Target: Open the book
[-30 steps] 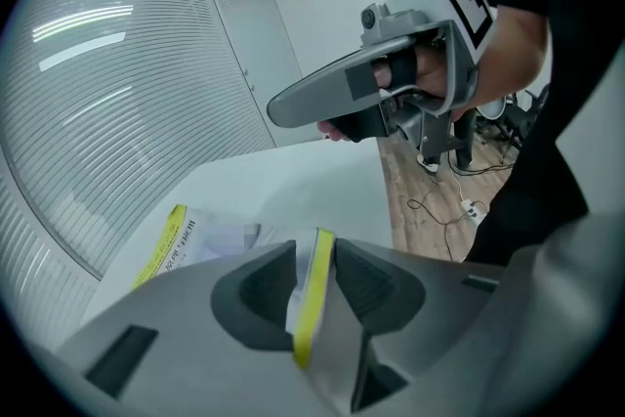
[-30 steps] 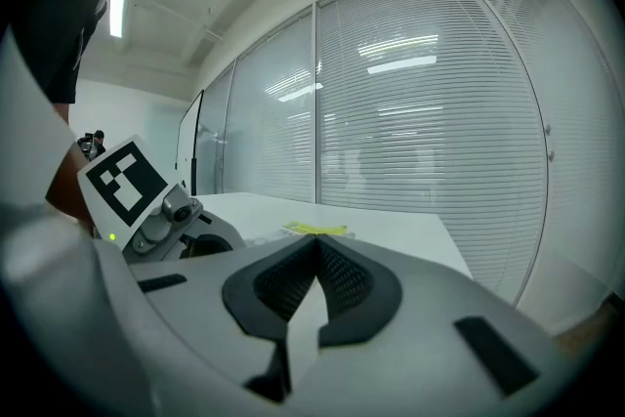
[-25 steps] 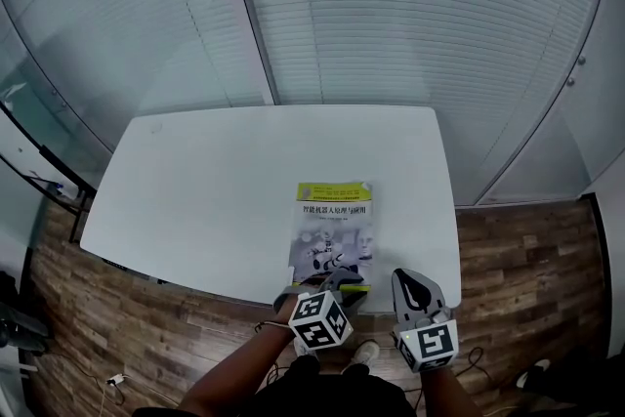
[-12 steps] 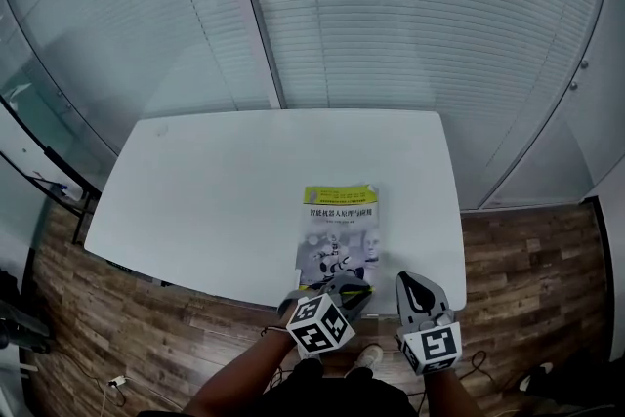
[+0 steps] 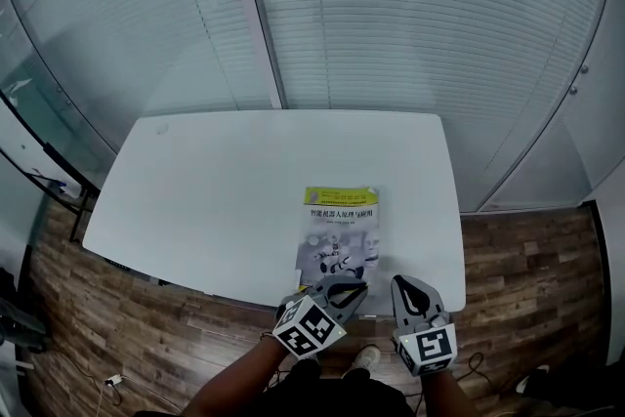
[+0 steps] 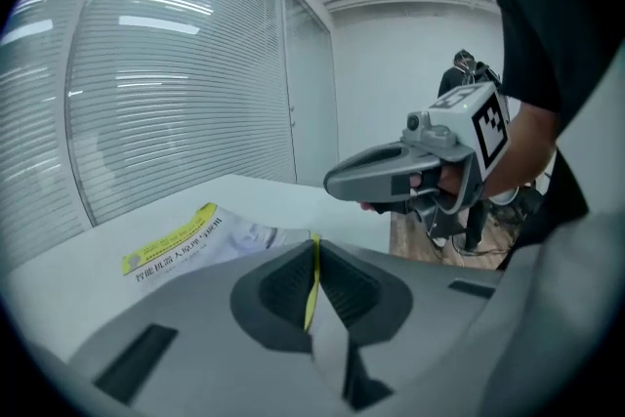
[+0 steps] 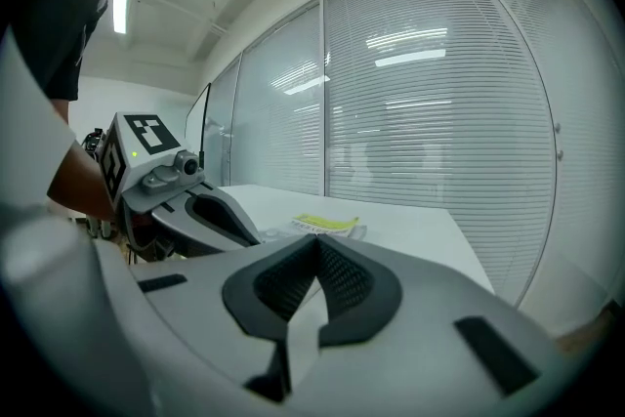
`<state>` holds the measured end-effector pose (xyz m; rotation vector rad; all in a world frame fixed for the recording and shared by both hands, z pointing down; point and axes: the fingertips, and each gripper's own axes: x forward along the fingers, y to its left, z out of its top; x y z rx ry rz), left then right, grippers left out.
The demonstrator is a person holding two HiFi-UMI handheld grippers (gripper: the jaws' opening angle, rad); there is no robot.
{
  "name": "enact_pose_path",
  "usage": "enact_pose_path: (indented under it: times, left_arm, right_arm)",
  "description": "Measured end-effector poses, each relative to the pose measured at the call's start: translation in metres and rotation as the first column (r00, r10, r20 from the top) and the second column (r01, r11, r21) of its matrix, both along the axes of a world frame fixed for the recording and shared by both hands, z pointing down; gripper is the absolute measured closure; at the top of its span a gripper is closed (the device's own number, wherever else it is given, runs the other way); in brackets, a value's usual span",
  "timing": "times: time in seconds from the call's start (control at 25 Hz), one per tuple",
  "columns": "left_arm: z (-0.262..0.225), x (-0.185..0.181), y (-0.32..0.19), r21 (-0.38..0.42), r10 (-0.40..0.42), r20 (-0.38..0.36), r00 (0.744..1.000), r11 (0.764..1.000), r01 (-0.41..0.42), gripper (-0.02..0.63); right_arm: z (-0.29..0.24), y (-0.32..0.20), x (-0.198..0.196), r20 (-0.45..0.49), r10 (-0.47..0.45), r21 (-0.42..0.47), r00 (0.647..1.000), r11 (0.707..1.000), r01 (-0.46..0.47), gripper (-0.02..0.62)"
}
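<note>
Yellow cover edge (image 6: pixel 312 280) sits pinched in your left gripper (image 5: pixel 348 288), whose jaws have just been closing on it. The book (image 5: pixel 340 231) lies at the lower centre of the frame on the white table (image 5: pixel 215 190), its cover seemingly just starting to lift, so the opening is begun. Your right gripper (image 5: pixel 407 286) hovers at lower right, jaws together on nothing.

Yellow-banded book (image 5: pixel 339 229) near white table (image 5: pixel 215 181) front edge
</note>
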<state>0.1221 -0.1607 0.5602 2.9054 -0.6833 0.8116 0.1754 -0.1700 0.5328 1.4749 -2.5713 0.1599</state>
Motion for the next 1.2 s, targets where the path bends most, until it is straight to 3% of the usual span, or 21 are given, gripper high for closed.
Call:
enact_pose_path:
  times: [0.44,0.8,1.04,1.2]
  left_arm:
    - [-0.029,-0.017,-0.014,0.026,-0.098,-0.127,0.987,0.994,0.102,0.579]
    - [-0.05,-0.037,-0.024,0.038,-0.18,-0.226,0.957,0.98,0.194,0.58]
    - [-0.059,-0.05,-0.028,0.031,-0.217,-0.278,0.936,0.972,0.234,0.58]
    - [-0.066,-0.058,-0.031,0.036,-0.234,-0.297,0.926,0.966,0.256,0.58]
  right_arm:
    - [0.005,-0.001,-0.029,-0.063,-0.092,-0.043,0.994,0.995,0.089,0.588]
    - [0.002,0.0,-0.049,-0.1,-0.148,-0.045,0.984,0.989,0.144,0.588]
    - [0.009,-0.004,-0.059,-0.063,-0.149,-0.033,0.987,0.989,0.147,0.588]
    - [-0.003,-0.003,-0.07,-0.105,-0.188,-0.04,0.977,0.982,0.185,0.588]
